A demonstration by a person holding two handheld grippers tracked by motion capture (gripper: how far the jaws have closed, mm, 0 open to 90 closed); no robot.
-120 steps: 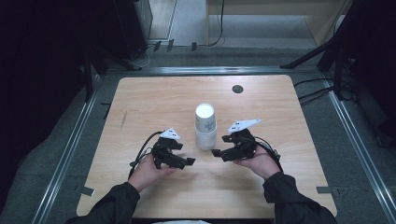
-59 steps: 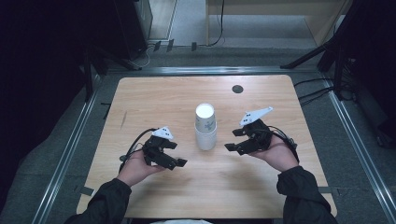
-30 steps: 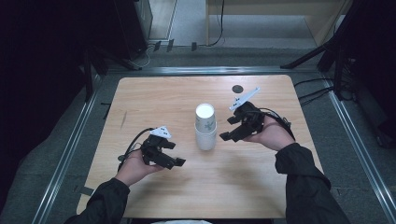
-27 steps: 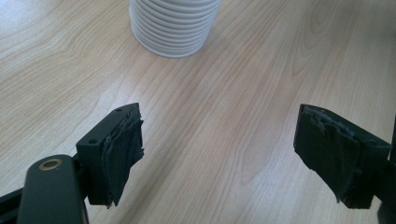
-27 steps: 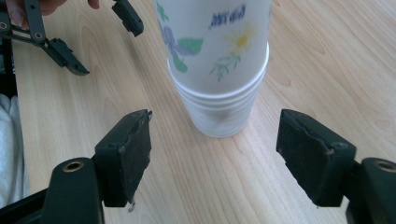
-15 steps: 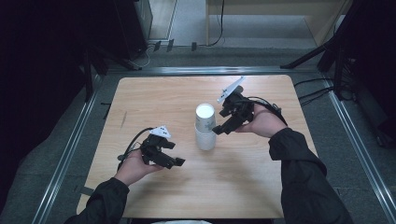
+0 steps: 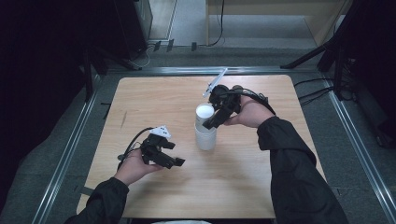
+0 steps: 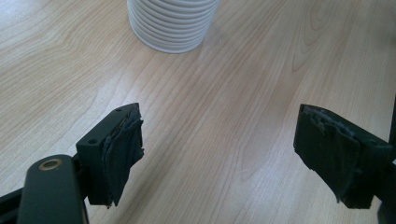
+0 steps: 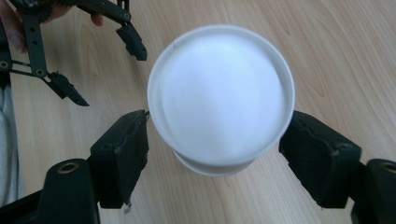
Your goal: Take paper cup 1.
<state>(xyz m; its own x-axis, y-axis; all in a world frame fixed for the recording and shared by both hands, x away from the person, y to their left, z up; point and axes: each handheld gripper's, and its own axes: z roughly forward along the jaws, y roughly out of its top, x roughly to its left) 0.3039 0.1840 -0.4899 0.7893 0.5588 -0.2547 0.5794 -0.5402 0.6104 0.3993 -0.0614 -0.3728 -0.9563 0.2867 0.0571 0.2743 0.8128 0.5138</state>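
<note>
The stack of white cups point(image 7: 205, 127) stands upside down at the table point(image 7: 140, 102) centre, so its top cup can be lifted off. The right gripper point(image 7: 211, 124) straddles that cup, jaws just widened, pads beside its wall without pressing. The left gripper point(image 7: 178, 162) waits near the stack's base, open and empty.

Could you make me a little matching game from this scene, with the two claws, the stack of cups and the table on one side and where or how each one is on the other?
Things:
1. left claw
2. right claw
3. stack of white cups
4. wooden table

States:
A. stands upright mid-table
B. pale wood grain, carries everything
C. jaws spread astride the top cup's rim
D. jaws open over bare wood, nothing between

Pairs: 1-D, 2-C, 3-A, 4-B
</note>
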